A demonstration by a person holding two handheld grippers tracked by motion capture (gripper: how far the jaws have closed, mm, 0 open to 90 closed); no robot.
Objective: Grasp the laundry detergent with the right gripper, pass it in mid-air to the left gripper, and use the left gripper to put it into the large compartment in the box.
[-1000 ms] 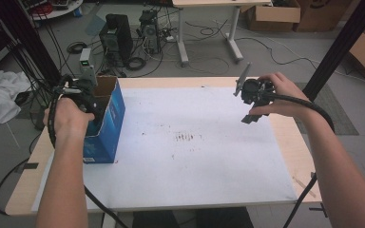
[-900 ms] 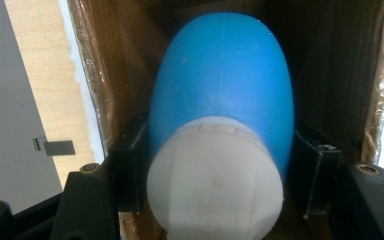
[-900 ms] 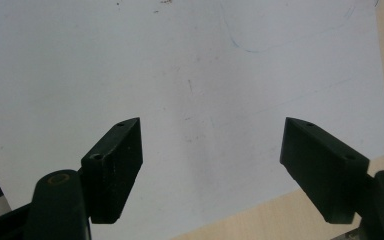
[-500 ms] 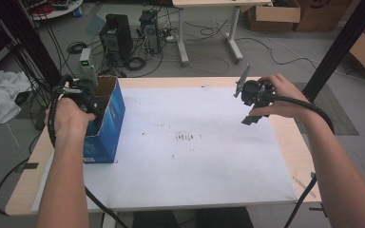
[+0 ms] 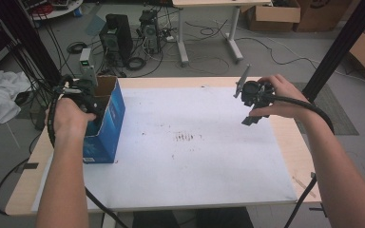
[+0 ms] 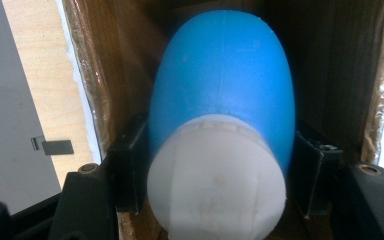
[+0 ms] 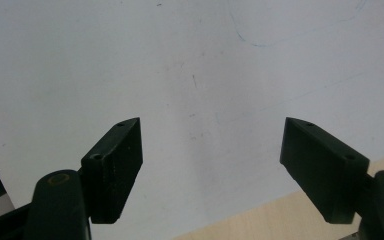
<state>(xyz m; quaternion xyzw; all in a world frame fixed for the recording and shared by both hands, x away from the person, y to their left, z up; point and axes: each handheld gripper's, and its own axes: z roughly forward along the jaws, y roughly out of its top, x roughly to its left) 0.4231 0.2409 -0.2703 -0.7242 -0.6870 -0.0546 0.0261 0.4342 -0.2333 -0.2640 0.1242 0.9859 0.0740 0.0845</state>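
Wooden table (image 5: 292, 156) carried a white sheet (image 5: 195, 161) over most of its top, faintly marked with dark specks near the middle. Blue cardboard box (image 5: 108, 124) stood open-topped at the table's left edge, on the sheet's left margin. Left gripper (image 5: 78, 95) was lowered into the box mouth, the person's left hand (image 5: 71, 118) on it. In the left gripper view its jaws pinched a blue egg-shaped object with a white blunt end (image 6: 222, 125), one pad against each flank; the object sat inside the box between the brown inner walls, white end nearest the camera. Right gripper (image 5: 252, 102) was held above the sheet near the table's right side, well apart from the box, the right hand (image 5: 278, 97) wrapped round it. In the right gripper view (image 7: 210, 160) its jaws stood spread with nothing between them, bare sheet beneath
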